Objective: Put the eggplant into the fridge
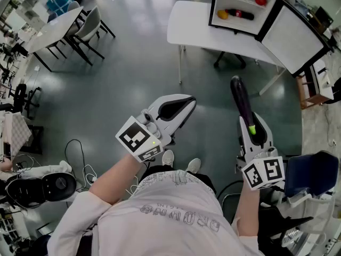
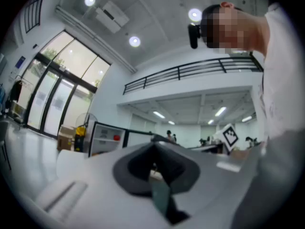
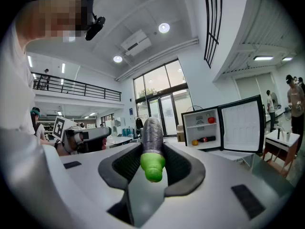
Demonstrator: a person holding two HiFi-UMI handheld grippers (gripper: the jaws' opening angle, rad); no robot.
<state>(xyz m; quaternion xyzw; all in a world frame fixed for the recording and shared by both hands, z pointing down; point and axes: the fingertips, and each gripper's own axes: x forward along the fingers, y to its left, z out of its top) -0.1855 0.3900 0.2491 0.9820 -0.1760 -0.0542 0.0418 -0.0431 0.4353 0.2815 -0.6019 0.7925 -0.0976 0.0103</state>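
The right tongs [image 1: 251, 132] hold the eggplant [image 1: 241, 101] by its green end. The left tongs [image 1: 184, 108] are closed and empty. Grip tight and carry it slowly to the open fridge [image 1: 224, 1], far right.

No legible text; shirt [image 1: 178, 220] print indecipherable

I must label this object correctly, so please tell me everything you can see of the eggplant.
The eggplant is long, slim, glossy dark purple, with a bright green stem end; it looks like plastic. The right gripper is shut on it near that end. It is in the air, roughly level, rounded tip toward the open fridge, not yet inside. Nothing else touches it.
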